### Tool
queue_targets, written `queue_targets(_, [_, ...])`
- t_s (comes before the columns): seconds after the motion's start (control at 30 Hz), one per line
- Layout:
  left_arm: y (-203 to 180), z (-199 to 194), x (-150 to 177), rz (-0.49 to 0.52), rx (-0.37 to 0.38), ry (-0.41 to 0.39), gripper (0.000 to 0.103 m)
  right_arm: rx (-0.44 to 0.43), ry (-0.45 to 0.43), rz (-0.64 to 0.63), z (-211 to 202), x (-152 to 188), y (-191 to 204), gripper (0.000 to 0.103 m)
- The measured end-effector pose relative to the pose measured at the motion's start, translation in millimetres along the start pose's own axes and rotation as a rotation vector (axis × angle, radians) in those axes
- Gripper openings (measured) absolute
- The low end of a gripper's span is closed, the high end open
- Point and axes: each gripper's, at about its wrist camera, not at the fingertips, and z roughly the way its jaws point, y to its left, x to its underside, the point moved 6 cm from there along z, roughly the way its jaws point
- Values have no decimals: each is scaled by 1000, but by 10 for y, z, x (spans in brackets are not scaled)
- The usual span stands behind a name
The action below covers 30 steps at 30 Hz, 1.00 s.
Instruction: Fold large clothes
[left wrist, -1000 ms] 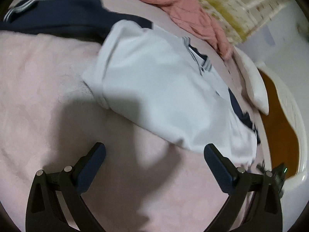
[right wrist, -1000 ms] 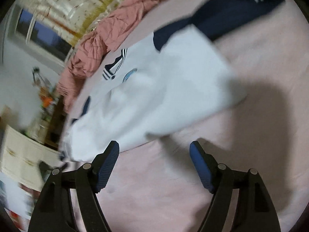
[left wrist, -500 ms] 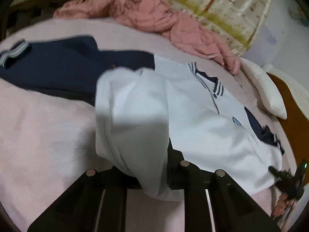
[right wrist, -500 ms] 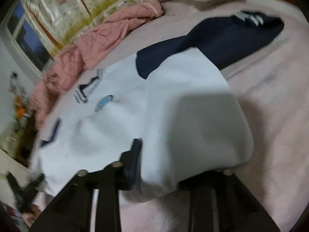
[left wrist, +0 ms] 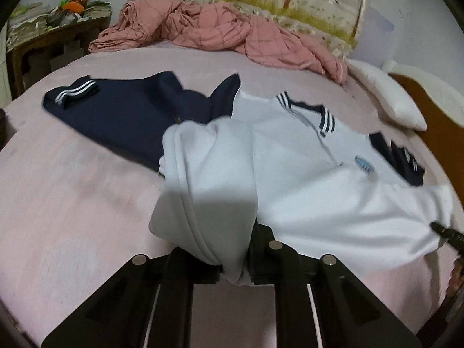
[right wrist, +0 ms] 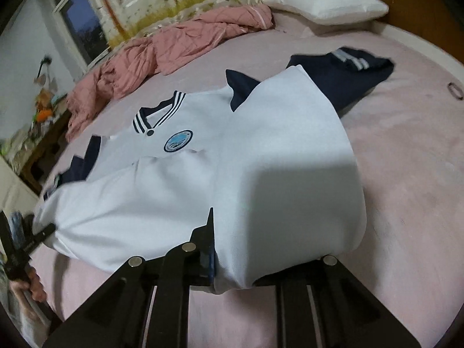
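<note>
A white jacket (left wrist: pixel 304 174) with navy sleeves, a striped collar and a round blue badge lies face up on the pink bed sheet (left wrist: pixel 72 203). My left gripper (left wrist: pixel 235 272) is shut on a bunched corner of its bottom hem, lifted off the sheet. My right gripper (right wrist: pixel 229 275) pinches the other hem corner of the jacket (right wrist: pixel 261 145), its jaws still closing on the cloth. One navy sleeve (left wrist: pixel 121 110) stretches out flat to the side. In each view the other gripper shows at the frame's edge, at the far hem corner.
A crumpled pink quilt (left wrist: pixel 226 34) lies along the far side of the bed. A white pillow (right wrist: pixel 324 5) rests by the wooden headboard (left wrist: pixel 435 110). A cluttered wooden desk (left wrist: pixel 43 37) stands beyond the bed. A small ring (right wrist: pixel 455 90) lies on the sheet.
Both grippers went from wide open in front of the hem to shut on it. They have lifted the hem and carried it up over the jacket's body.
</note>
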Motion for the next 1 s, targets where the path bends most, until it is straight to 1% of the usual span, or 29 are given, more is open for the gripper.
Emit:
queue_targets(0.03, [5, -52, 108, 30, -19, 2, 16, 11, -4, -23, -72, 98, 8, 19])
queue_targets(0.1, [-20, -102, 258, 98, -76, -4, 27, 79, -27, -110, -181, 298, 83, 24])
queue_targets(0.13, [-32, -131, 316, 121, -112, -10, 36, 112, -35, -136, -198, 365, 94, 26])
queue_targets(0.17, [-43, -164, 362, 129, -124, -11, 53, 145, -45, -158, -212, 415, 109, 29])
queue_targets(0.2, [-74, -177, 395, 123, -112, -6, 62, 169, -55, -171, -221, 444, 125, 34])
queue_targets(0.23, [-95, -214, 434, 108, -95, -4, 81, 185, -60, -178, -242, 471, 132, 37])
queue_targets(0.27, [-113, -249, 468, 98, -84, -6, 87, 193, -64, -175, -276, 492, 141, 53])
queue_targets(0.3, [-142, -292, 504, 101, -75, -10, 87, 188, -65, -168, -319, 513, 154, 73])
queue_targets(0.33, [-195, -335, 539, 121, -69, -15, 87, 171, -72, -163, -379, 547, 173, 78])
queue_targets(0.4, [-328, -432, 571, 177, -84, -40, 87, 145, -98, -159, -474, 556, 214, 80])
queue_targets(0.43, [-401, -497, 573, 208, -96, -65, 90, 148, -110, -168, -534, 575, 242, 82])
queue_targets(0.47, [-476, -564, 564, 234, -100, -94, 94, 154, -117, -178, -574, 582, 272, 86])
queue_targets(0.5, [-537, -617, 544, 252, -97, -120, 97, 164, -134, -189, -624, 581, 309, 86])
queue_targets(0.53, [-626, -692, 510, 275, -87, -157, 102, 172, -151, -198, -635, 550, 357, 86])
queue_targets(0.67, [-915, -801, 280, 320, -64, -236, 103, 221, -272, -281, -815, 418, 590, 88])
queue_targets(0.73, [-1026, -802, 147, 312, -50, -263, 103, 258, -315, -299, -872, 309, 651, 88])
queue_targets(0.77, [-1077, -814, 76, 300, -39, -283, 103, 267, -337, -287, -910, 233, 655, 88])
queue_targets(0.8, [-1137, -822, 16, 290, -29, -304, 103, 251, -349, -267, -944, 161, 646, 88])
queue_targets(0.87, [-1258, -846, -110, 279, 1, -352, 103, 206, -340, -235, -989, 39, 603, 88])
queue_targets(0.93, [-1432, -839, -216, 318, 37, -385, 103, 149, -320, -190, -1028, -160, 483, 88])
queue_targets(1.0, [-1582, -754, -321, 352, 27, -387, 103, 98, -321, -122, -1081, -371, 306, 88])
